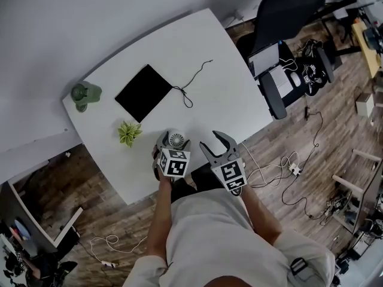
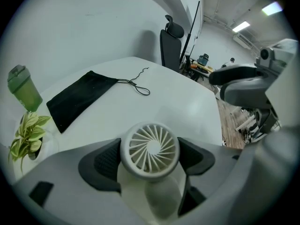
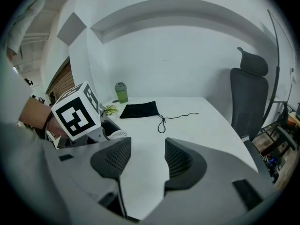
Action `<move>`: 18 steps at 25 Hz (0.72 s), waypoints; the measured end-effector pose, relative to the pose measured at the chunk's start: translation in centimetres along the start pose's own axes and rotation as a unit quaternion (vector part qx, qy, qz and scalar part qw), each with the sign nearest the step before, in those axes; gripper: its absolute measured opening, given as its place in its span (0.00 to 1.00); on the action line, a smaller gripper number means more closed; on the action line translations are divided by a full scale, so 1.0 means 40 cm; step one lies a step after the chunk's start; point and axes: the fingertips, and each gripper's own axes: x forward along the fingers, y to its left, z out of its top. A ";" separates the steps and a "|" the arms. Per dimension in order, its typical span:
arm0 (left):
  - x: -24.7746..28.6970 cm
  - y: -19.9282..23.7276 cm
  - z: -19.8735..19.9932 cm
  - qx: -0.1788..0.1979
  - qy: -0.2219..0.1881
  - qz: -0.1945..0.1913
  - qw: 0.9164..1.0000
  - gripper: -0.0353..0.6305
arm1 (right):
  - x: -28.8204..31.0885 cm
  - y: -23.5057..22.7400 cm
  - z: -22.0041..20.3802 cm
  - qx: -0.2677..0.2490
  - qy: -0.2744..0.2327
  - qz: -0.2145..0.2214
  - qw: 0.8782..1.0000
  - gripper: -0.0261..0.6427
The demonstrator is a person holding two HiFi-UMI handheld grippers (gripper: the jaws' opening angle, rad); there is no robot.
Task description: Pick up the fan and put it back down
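A small white fan [image 1: 176,139] stands upright near the front edge of the white table [image 1: 179,52]. My left gripper [image 1: 172,143] points steeply down around it. In the left gripper view the fan's round grille [image 2: 150,149] fills the gap between the two dark pads [image 2: 105,161], which sit close at either side of its rim without visibly squeezing it. My right gripper [image 1: 216,145] hovers just to the right, open and empty. Its pads [image 3: 112,157] stand apart over bare table. From there the fan [image 3: 117,134] shows partly hidden behind the left gripper's marker cube [image 3: 77,109].
A black drawstring pouch [image 1: 143,92] with a trailing cord lies mid-table. A green bottle [image 1: 84,93] and a small green plant [image 1: 128,133] stand at the left. A black office chair [image 1: 287,11] stands beyond the table's right corner, and cables [image 1: 287,172] lie on the wooden floor.
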 end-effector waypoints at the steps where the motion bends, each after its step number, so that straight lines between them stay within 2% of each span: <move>1: -0.002 0.000 0.000 0.003 -0.001 0.000 1.000 0.61 | 0.000 0.001 0.000 0.000 0.000 -0.001 1.000 0.38; 18: -0.100 0.008 0.041 0.032 -0.063 -0.006 0.998 0.60 | -0.027 0.060 0.020 -0.003 -0.021 -0.025 0.999 0.38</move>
